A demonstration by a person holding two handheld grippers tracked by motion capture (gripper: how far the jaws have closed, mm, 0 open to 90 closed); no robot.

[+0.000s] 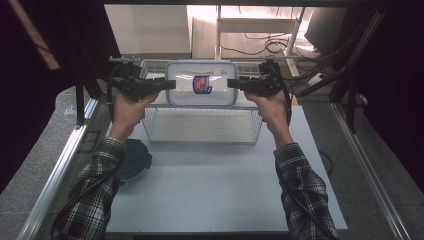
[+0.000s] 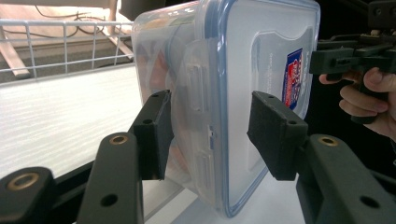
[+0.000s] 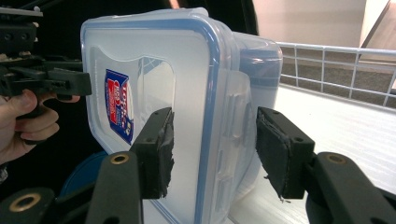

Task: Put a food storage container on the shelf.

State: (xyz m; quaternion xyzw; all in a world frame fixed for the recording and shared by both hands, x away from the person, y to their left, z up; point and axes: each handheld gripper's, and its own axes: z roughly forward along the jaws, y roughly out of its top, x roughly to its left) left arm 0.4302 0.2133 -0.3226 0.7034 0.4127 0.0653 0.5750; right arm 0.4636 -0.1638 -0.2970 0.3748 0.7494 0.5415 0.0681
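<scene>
left gripper (image 1: pixel 170 84) clasps container (image 1: pixel 201 84) | right gripper (image 1: pixel 233 83) clasps it too; label (image 1: pixel 202 84) red-blue, unreadable

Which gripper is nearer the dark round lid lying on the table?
Left. The left gripper is beyond the round lid, on the same side; the right gripper is across the table.

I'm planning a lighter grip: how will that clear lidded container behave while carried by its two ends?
The clear lidded container looks rigid: its walls keep shape between the left gripper and right gripper. Its smooth plastic may be slippery. It seems light for its size, though something orange shows dimly inside.
</scene>
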